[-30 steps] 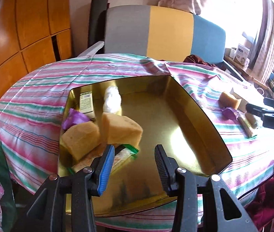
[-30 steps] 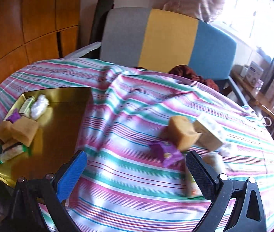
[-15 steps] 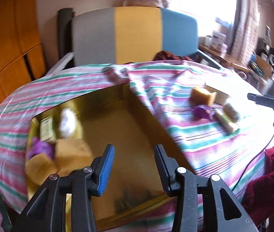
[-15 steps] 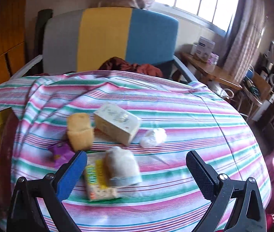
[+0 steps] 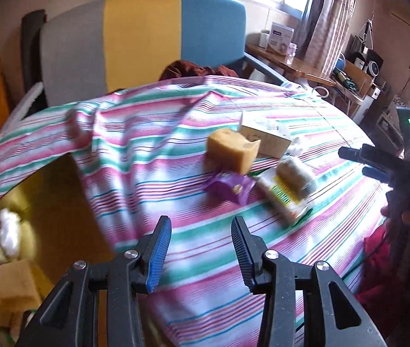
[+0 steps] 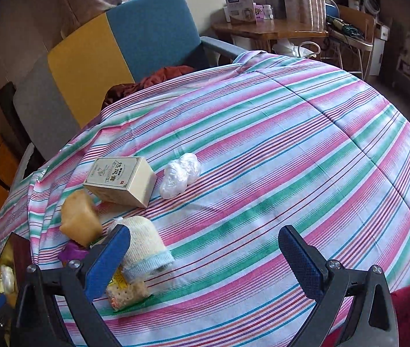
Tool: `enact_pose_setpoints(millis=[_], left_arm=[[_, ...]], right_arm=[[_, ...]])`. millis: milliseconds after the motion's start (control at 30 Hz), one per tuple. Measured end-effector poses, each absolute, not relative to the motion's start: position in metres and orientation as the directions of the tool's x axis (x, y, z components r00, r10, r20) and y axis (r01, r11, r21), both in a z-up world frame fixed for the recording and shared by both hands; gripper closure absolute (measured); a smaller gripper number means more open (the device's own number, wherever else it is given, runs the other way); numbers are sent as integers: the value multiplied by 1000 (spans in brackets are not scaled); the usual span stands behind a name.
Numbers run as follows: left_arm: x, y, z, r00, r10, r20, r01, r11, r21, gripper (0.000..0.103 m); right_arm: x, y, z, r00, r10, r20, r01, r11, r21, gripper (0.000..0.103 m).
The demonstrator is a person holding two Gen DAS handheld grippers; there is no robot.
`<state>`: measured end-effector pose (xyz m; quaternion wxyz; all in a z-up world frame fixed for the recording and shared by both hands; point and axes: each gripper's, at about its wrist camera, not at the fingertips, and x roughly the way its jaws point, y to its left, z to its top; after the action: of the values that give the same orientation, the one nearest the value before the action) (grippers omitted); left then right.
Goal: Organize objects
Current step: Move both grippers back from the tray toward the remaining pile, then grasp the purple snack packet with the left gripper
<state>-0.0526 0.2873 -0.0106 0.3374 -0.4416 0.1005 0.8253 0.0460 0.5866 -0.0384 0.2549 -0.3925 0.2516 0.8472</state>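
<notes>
Both tongs, left (image 5: pixel 200 250) and right (image 6: pixel 205 256), gape empty above the striped tabletop (image 6: pixel 277 150). Beside the cream printed box (image 6: pixel 121 180) lie a tan sponge (image 6: pixel 79 221), a crinkly white plastic wad (image 6: pixel 180 175) and a rolled sock (image 6: pixel 144 248).

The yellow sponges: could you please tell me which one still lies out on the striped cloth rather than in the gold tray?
The sponge beside the beige box, above the purple wrapper. The others sit in the gold tray.
</notes>
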Motion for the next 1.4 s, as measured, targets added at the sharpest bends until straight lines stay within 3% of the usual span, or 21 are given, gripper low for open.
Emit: enact_pose_setpoints(millis=[133, 467, 600, 667, 800, 900, 1033, 1200, 1400], left_arm=[[-66, 318, -18, -358, 466, -809, -653, -745, -140, 49], [-88, 357, -55, -316, 383, -868, -669, -739, -82, 45], [-92, 373, -69, -270, 368, -890, -727, -684, -62, 36], [-99, 374, -75, -231, 367, -901, -712, -695, -100, 36], [-113, 349, -62, -275, 430, -860, -530, -814, -238, 38], [-116, 345, -64, -197, 489, -850, -457, -813, -361, 38], [-127, 359, -81, -138, 487, -862, -366, -834, -413, 40], [-143, 377, -97, -141, 445, -884, -321, -865, -385, 41], [-133, 395, -98, -196, 380, -904, -492, -836, -244, 47]], right_arm=[[49, 590, -38, -576, 219, -787, -627, -737, 254, 0], [51, 599, -48, -588, 139, -797, -621, -709, 335, 0], [50, 598, -50, -590, 121, -798, -612, -712, 344, 0], [49, 599, -51, -591, 113, -799, -610, -710, 351, 0], [50, 601, -53, -591, 103, -800, -613, -702, 362, 0], [51, 602, -53, -593, 98, -799, -614, -697, 370, 0], [49, 599, -54, -590, 89, -803, -604, -709, 365, 0], [48, 600, -57, -586, 86, -806, -609, -703, 368, 0], [48, 603, -61, -583, 66, -810, -605, -700, 379, 0]])
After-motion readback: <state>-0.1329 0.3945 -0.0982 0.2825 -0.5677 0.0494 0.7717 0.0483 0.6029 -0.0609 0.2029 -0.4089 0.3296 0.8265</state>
